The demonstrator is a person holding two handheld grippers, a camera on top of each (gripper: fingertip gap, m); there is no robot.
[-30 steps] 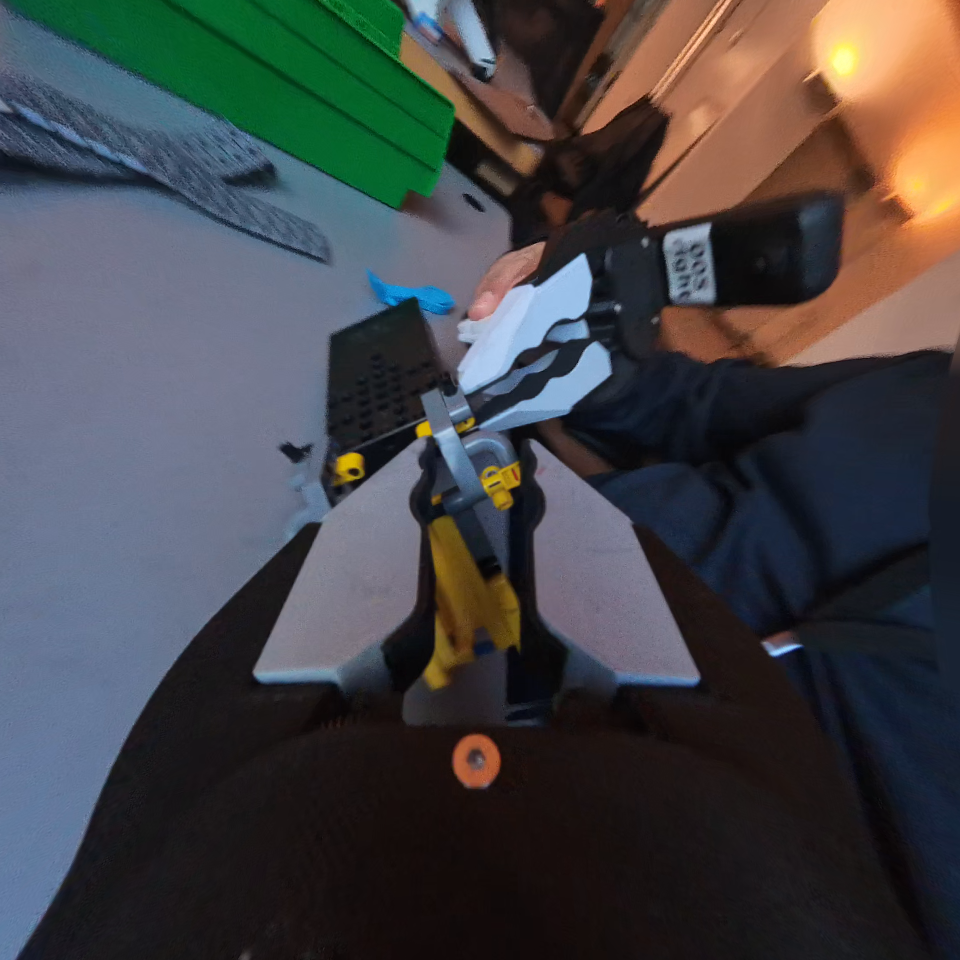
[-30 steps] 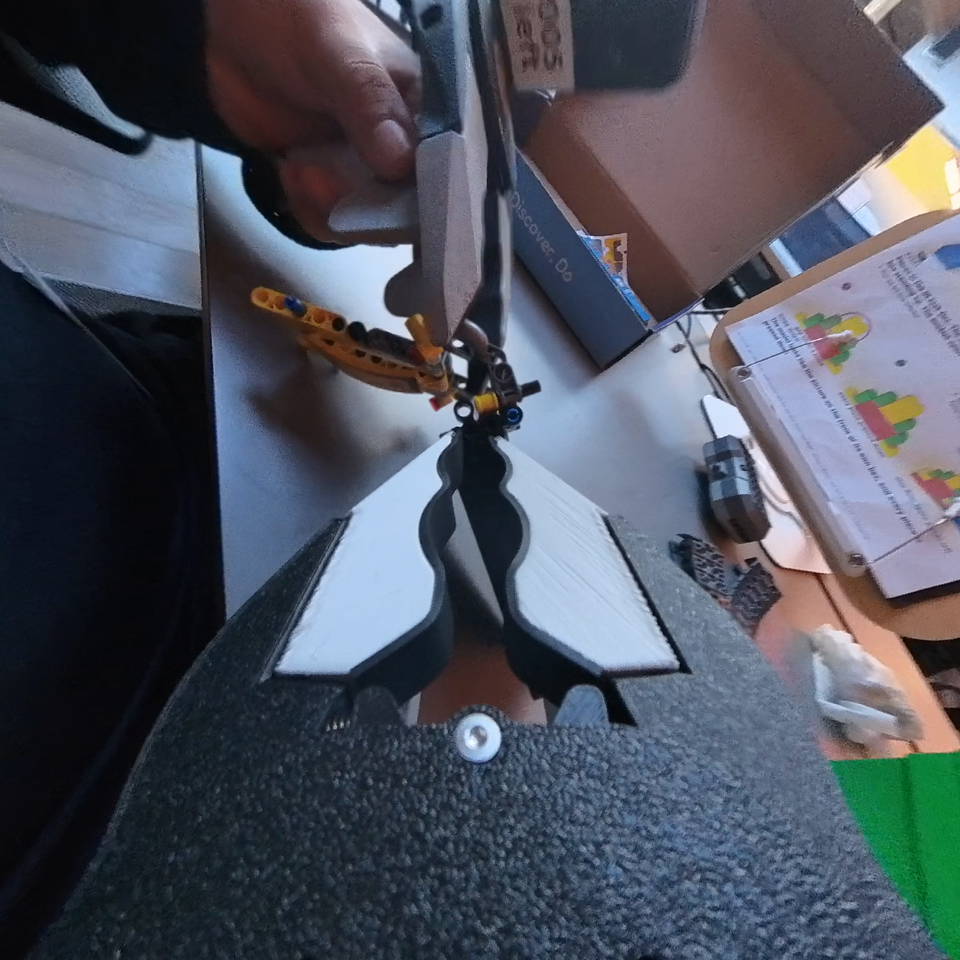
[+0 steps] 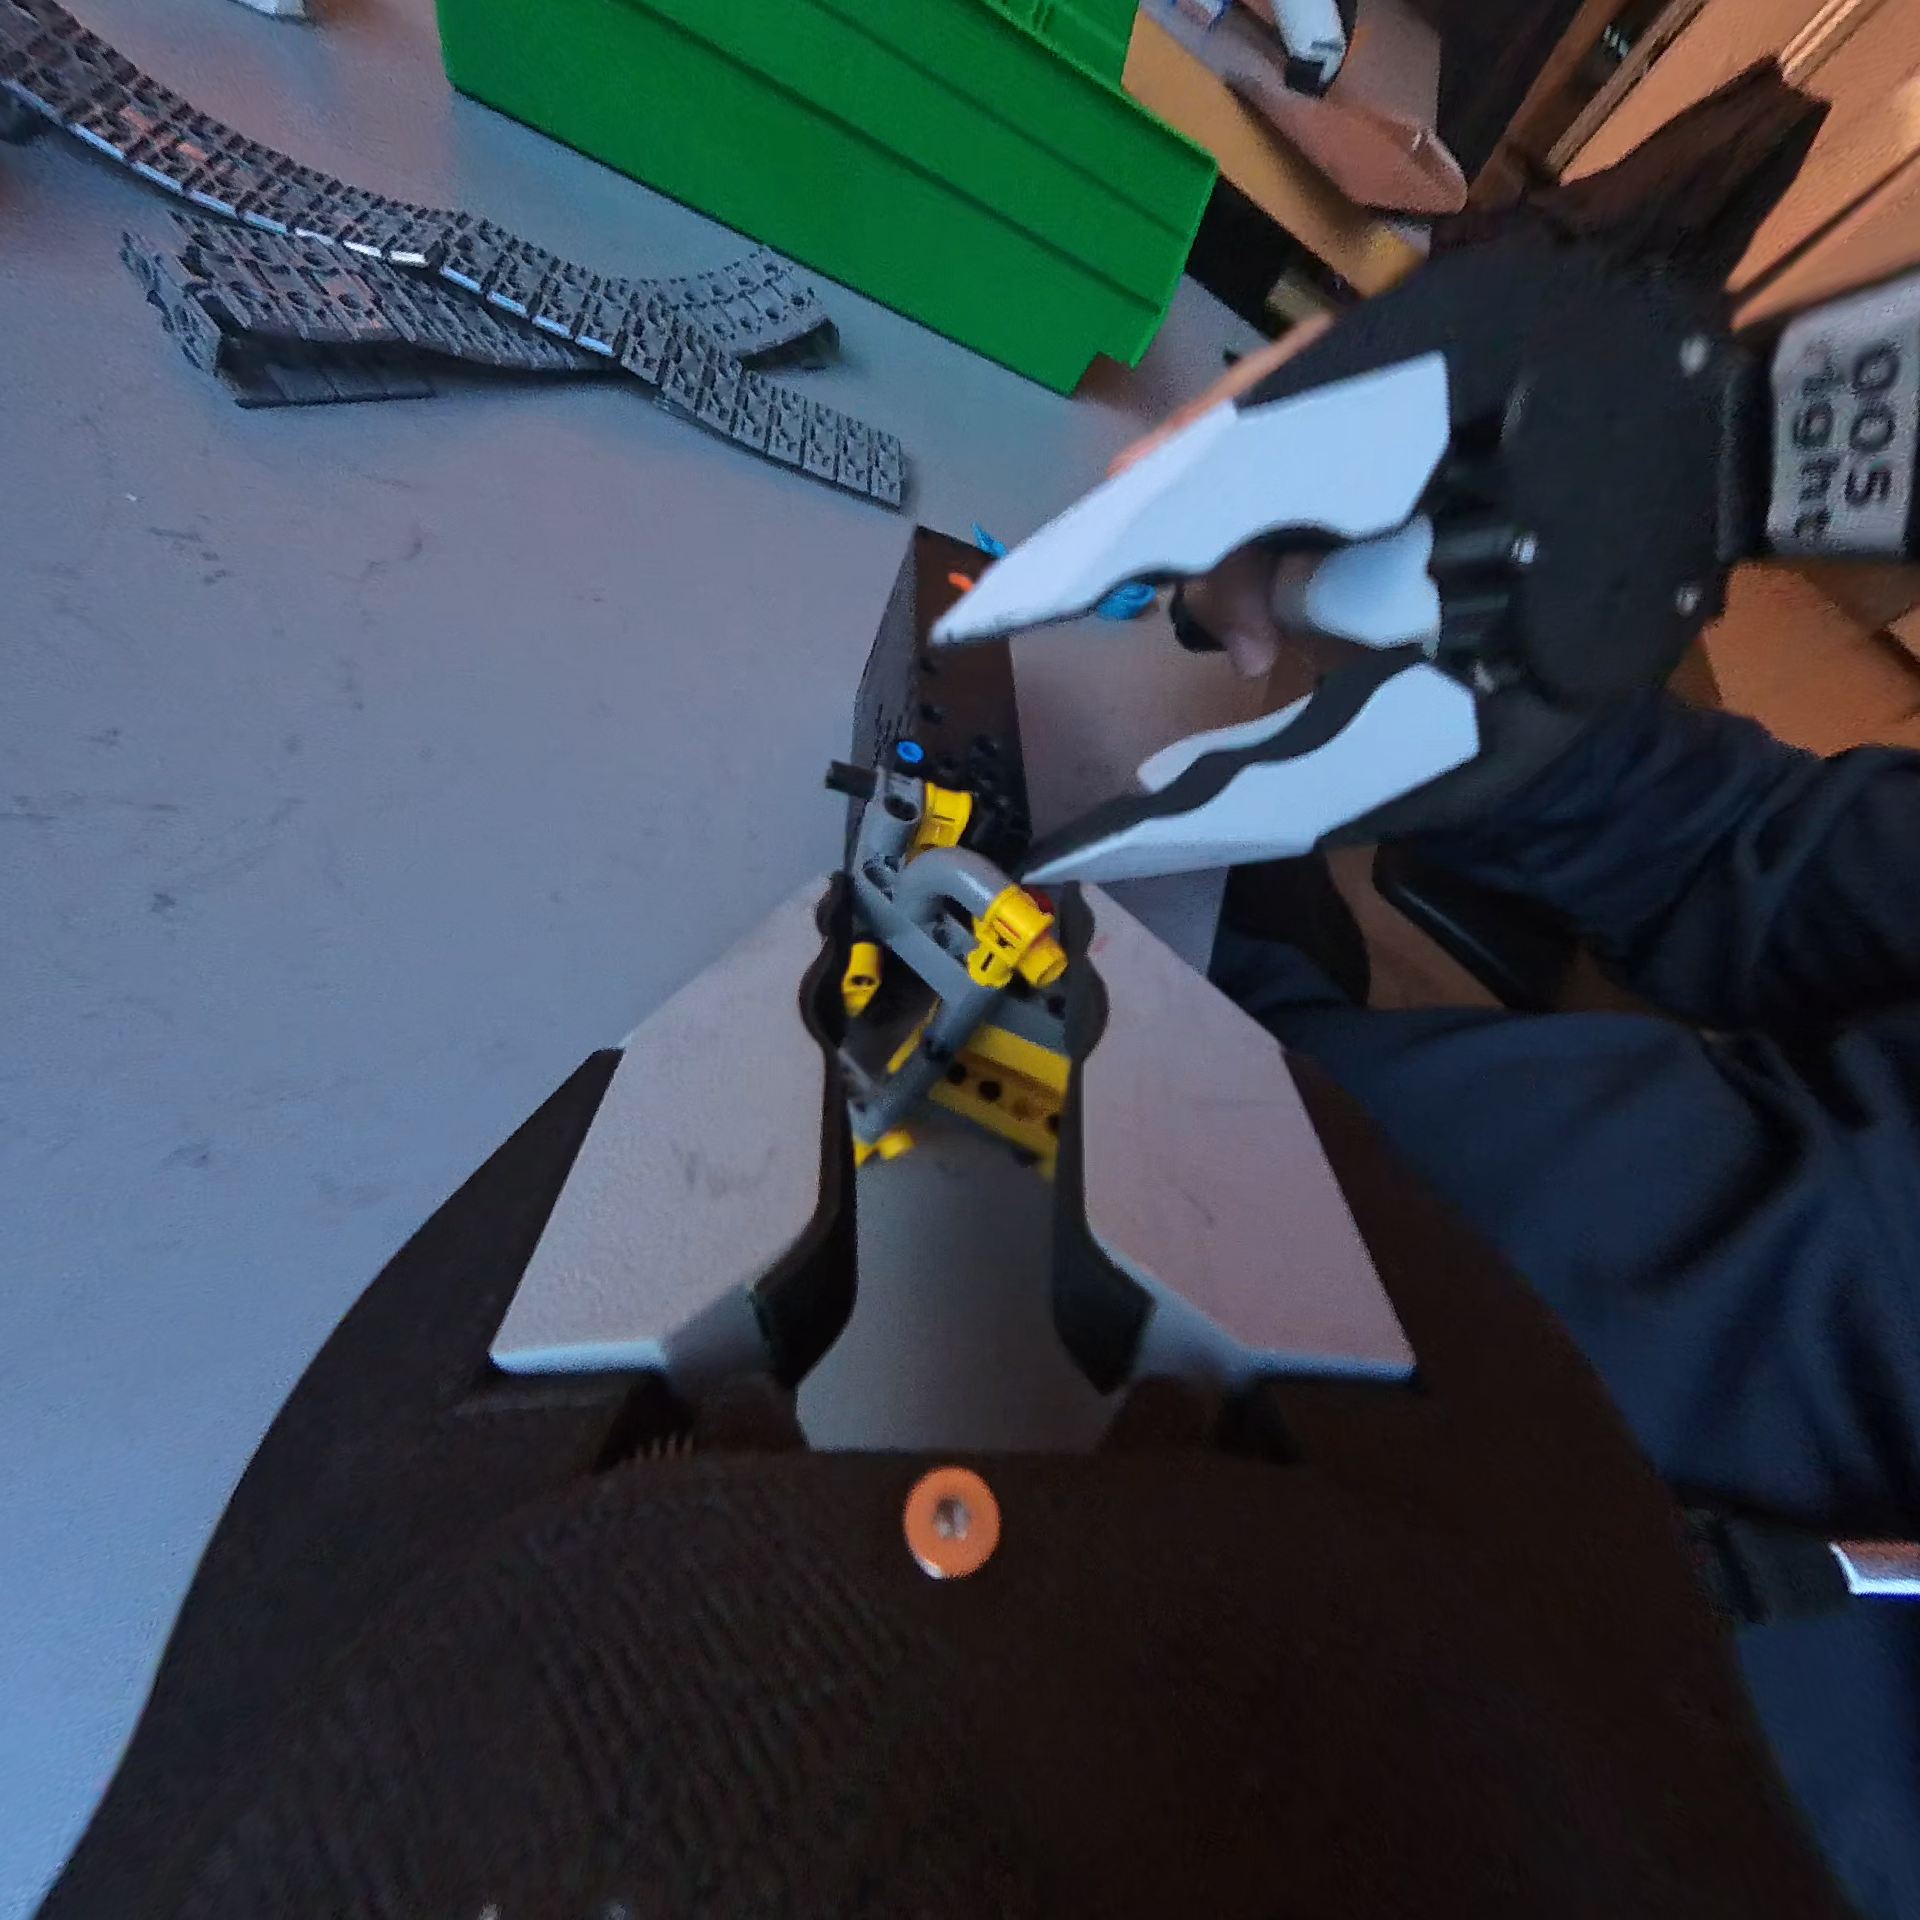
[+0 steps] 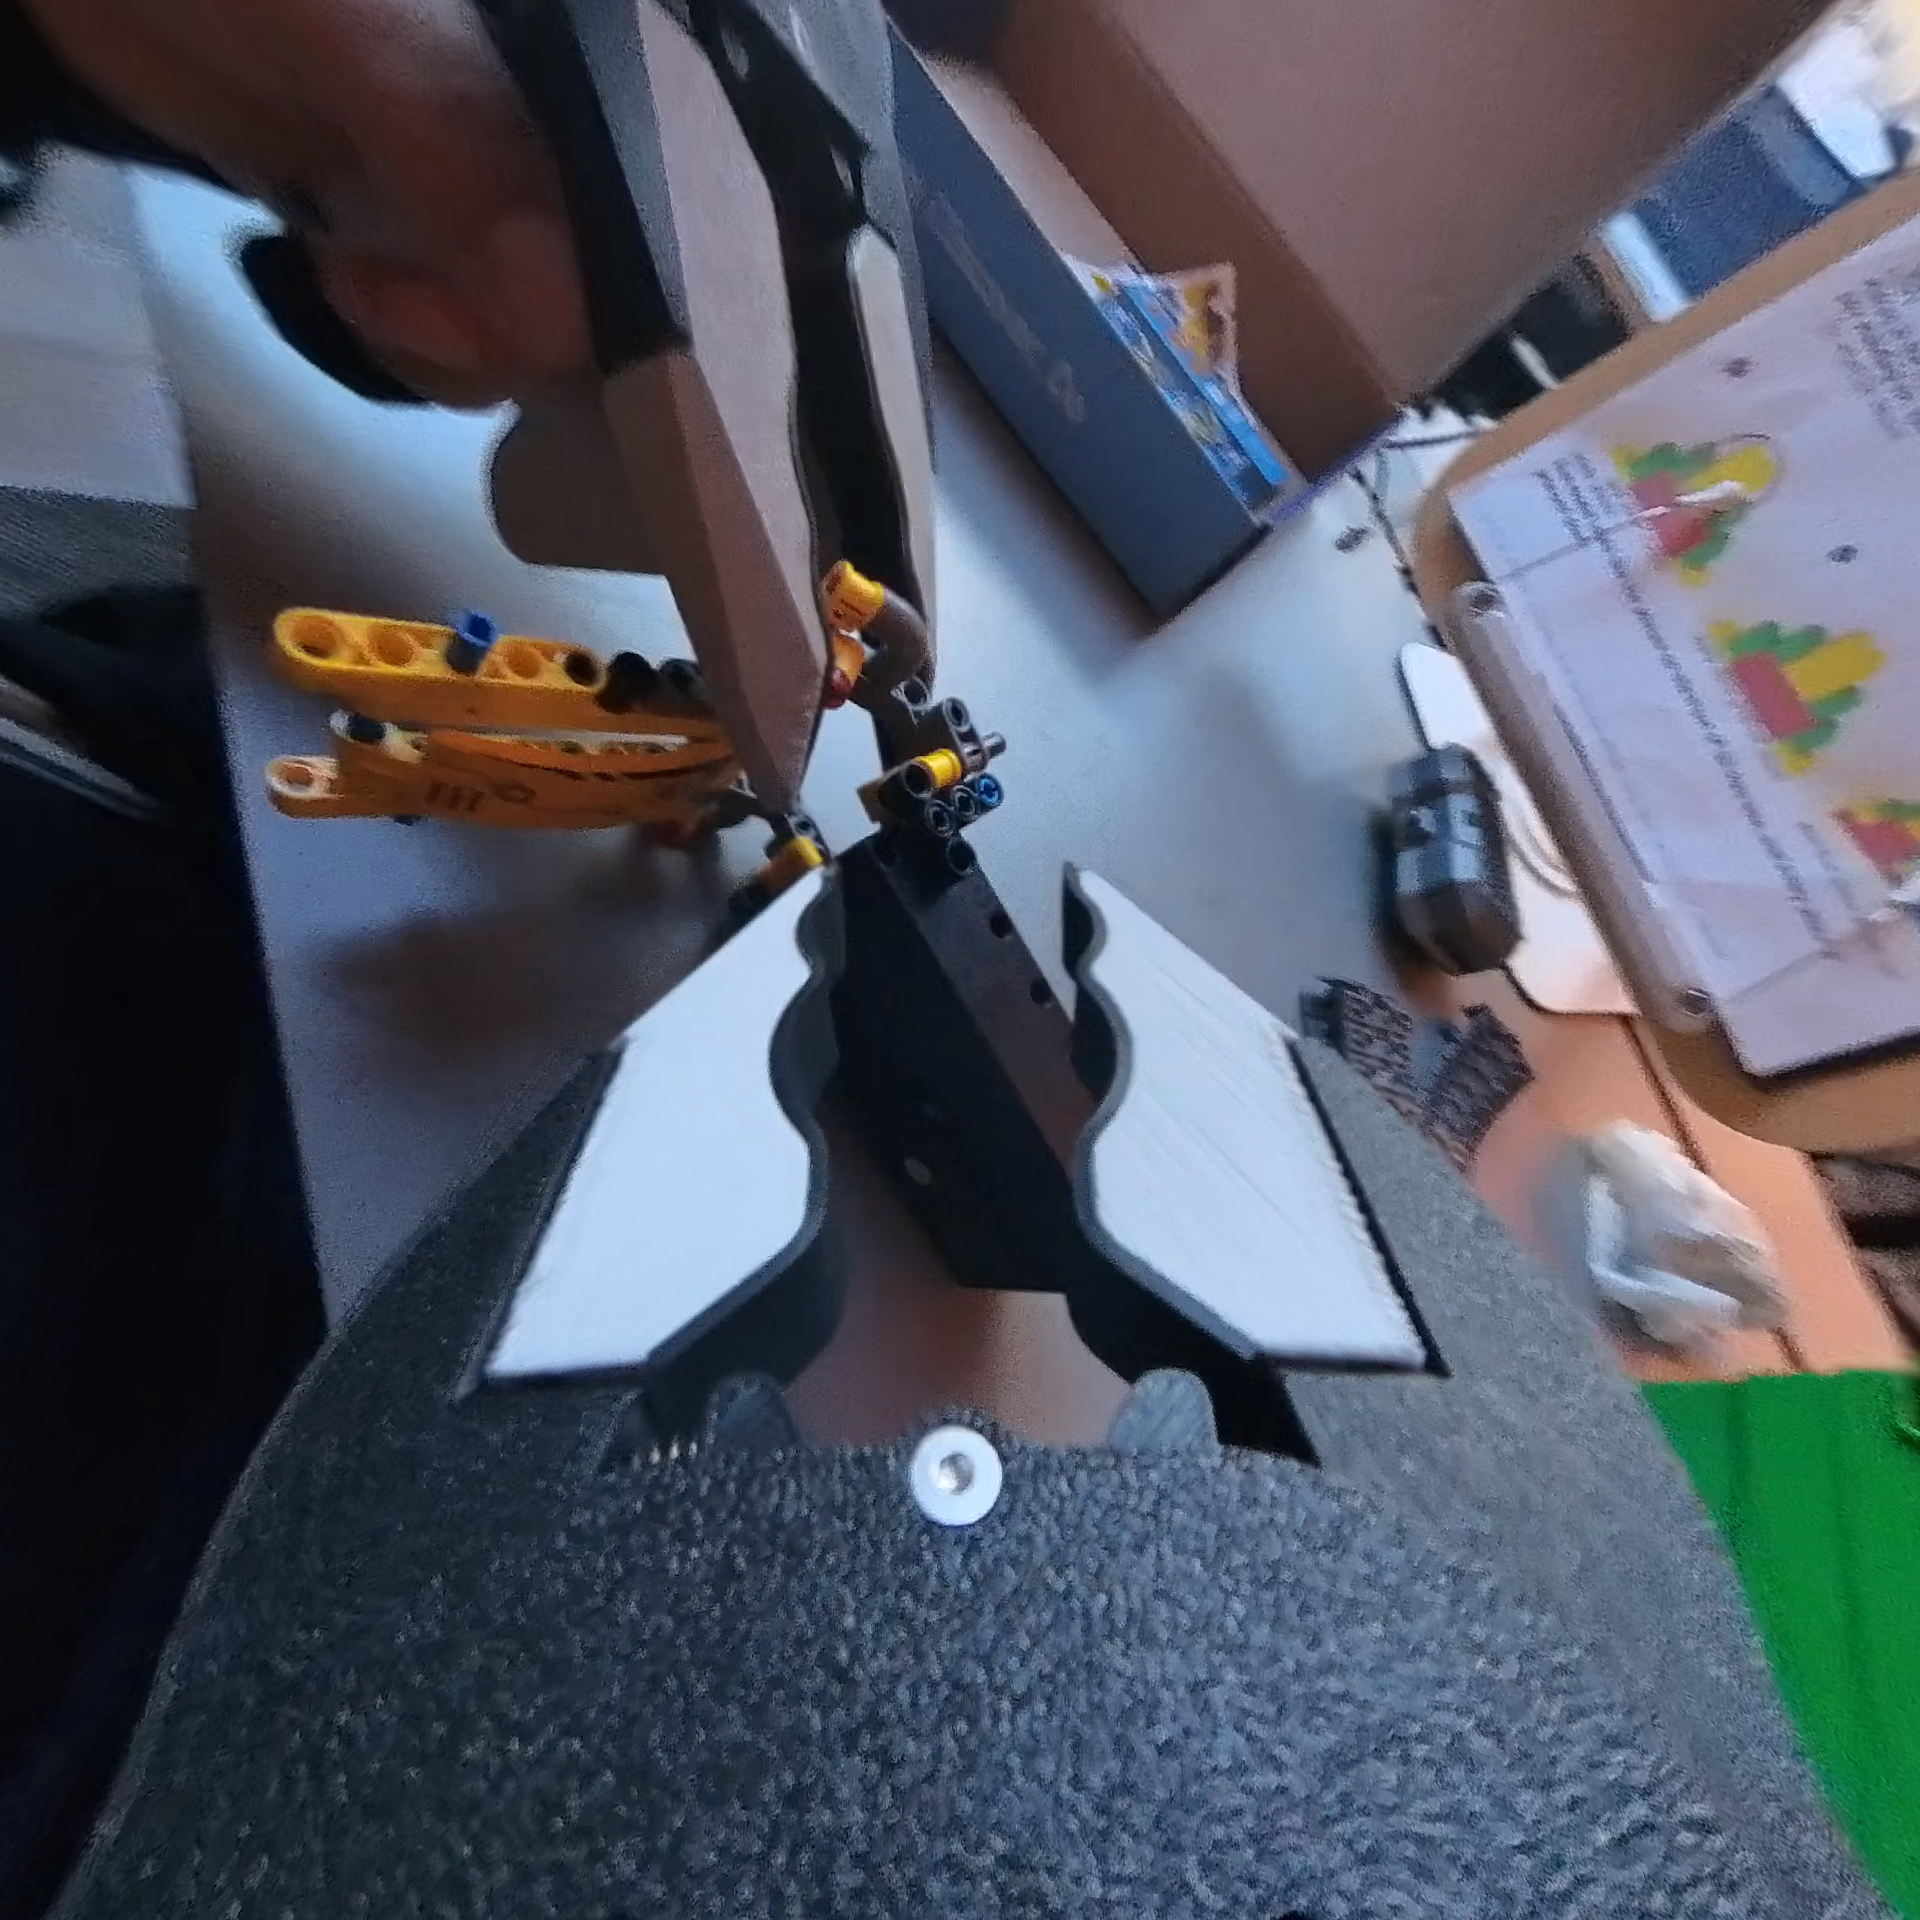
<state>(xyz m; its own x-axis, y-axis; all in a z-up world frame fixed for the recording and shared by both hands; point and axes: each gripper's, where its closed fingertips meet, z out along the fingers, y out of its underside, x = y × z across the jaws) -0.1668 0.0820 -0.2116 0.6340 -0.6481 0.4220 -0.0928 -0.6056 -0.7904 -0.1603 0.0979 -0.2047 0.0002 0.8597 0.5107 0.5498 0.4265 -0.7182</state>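
Note:
My left gripper (image 3: 951,904) is shut on a yellow and grey pin-and-beam assembly (image 3: 956,997) and holds it over the grey table (image 3: 364,831). The assembly joins a black perforated block (image 3: 935,686) just ahead. My right gripper (image 4: 956,878) is open, one finger on each side of that black block (image 4: 966,1018). In the left wrist view it (image 3: 982,753) comes in from the right, with its lower fingertip near the assembly's yellow connector. In the right wrist view my left gripper (image 4: 847,717) reaches down from above, and the yellow beams (image 4: 488,717) stick out to the left.
A green bin (image 3: 831,156) and dark track links (image 3: 468,291) lie at the far side of the table. The right wrist view shows a dark box (image 4: 1091,436), a small grey device (image 4: 1444,862), a picture sheet on a board (image 4: 1714,727) and a person's dark sleeve (image 3: 1662,935). My two grippers' fingertips are within a few centimetres of each other.
My right gripper was shut at the assembly's tip; it has opened and moved forward around the black block. My left gripper still holds the assembly, now turned and nearer the block.

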